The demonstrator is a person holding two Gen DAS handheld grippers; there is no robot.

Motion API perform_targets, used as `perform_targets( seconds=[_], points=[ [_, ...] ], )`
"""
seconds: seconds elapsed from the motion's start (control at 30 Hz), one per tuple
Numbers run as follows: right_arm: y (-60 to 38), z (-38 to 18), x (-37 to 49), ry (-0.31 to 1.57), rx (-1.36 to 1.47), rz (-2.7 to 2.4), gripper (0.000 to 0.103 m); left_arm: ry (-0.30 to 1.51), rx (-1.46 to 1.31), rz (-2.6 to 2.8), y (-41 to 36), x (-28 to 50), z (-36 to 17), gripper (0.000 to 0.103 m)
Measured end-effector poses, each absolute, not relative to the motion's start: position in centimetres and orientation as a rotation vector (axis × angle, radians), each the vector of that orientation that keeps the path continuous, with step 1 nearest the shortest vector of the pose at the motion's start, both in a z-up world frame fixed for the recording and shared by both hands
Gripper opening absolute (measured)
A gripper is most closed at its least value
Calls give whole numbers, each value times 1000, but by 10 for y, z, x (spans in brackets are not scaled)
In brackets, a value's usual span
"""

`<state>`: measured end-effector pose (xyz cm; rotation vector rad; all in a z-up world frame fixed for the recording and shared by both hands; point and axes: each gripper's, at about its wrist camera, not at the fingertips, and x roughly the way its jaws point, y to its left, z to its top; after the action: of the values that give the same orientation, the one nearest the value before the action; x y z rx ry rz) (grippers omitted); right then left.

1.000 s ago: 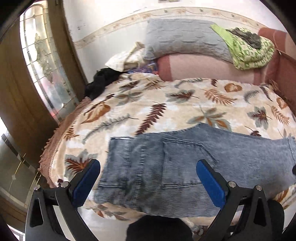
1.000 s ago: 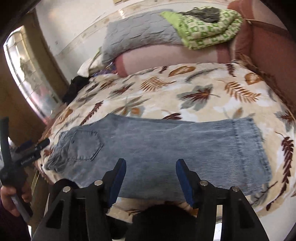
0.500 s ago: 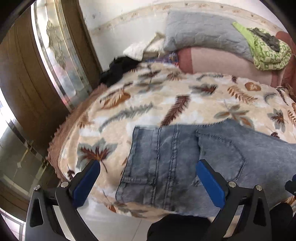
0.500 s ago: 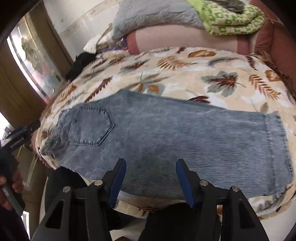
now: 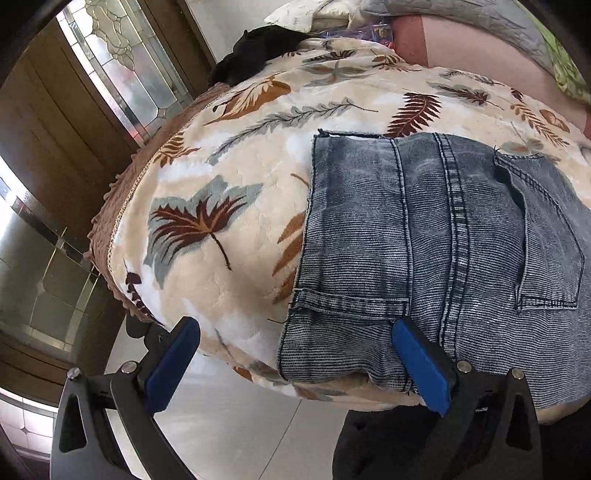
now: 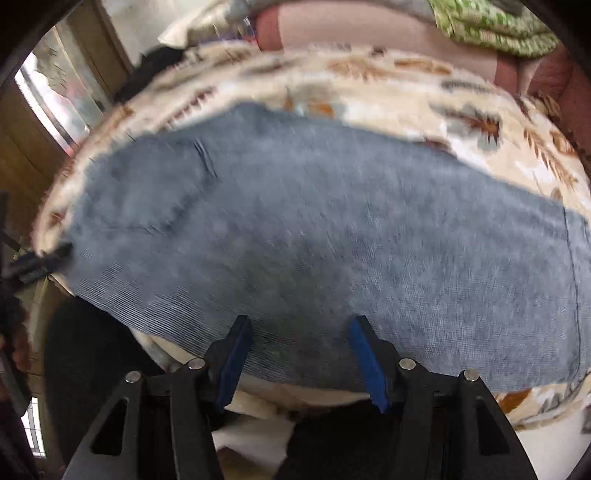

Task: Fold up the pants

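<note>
Blue-grey jeans [image 5: 424, 236] lie flat across a leaf-patterned bedspread [image 5: 221, 206], back pocket up, waistband to the left. My left gripper [image 5: 295, 354] stands wide open just above the near waistband corner, which shows between its blue pads [image 5: 421, 365]; nothing is pinched. In the blurred right wrist view the jeans [image 6: 332, 229] stretch across the frame, hem at the right. My right gripper [image 6: 301, 354] hangs half open over the near edge of the leg, and no cloth is gripped. The left gripper [image 6: 33, 258] shows at the far left by the waist.
A black garment [image 5: 258, 48] lies at the bed's far corner. Pink cushions [image 6: 369, 33] and a green blanket [image 6: 491, 26] sit at the back. A wooden door with patterned glass [image 5: 122, 66] stands left of the bed. Pale tiled floor [image 5: 240, 424] lies below the bed's edge.
Both grippers have come down and closer to the jeans' near edge. The left one has swung toward the waistband corner. Neither jaw gap has changed.
</note>
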<state>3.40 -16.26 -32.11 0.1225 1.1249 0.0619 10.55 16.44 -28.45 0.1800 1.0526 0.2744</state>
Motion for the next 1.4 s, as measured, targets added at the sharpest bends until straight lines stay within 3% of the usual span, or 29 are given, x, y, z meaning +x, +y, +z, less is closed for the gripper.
perform_targets(
  seconds=[0.23, 0.63, 1.03, 1.4],
  points=[
    [-191, -278, 18, 990, 140, 59, 60, 972, 220, 245, 142, 93, -235, 103],
    [-299, -228, -46, 775, 241, -145, 60, 807, 333, -95, 3, 54, -169, 103],
    [-337, -204, -92, 666, 192, -200, 61, 792, 426, -273, -80, 31, -159, 103],
    [-329, -195, -102, 620, 184, -166, 63, 755, 410, -284, -88, 26, -149, 103]
  ],
)
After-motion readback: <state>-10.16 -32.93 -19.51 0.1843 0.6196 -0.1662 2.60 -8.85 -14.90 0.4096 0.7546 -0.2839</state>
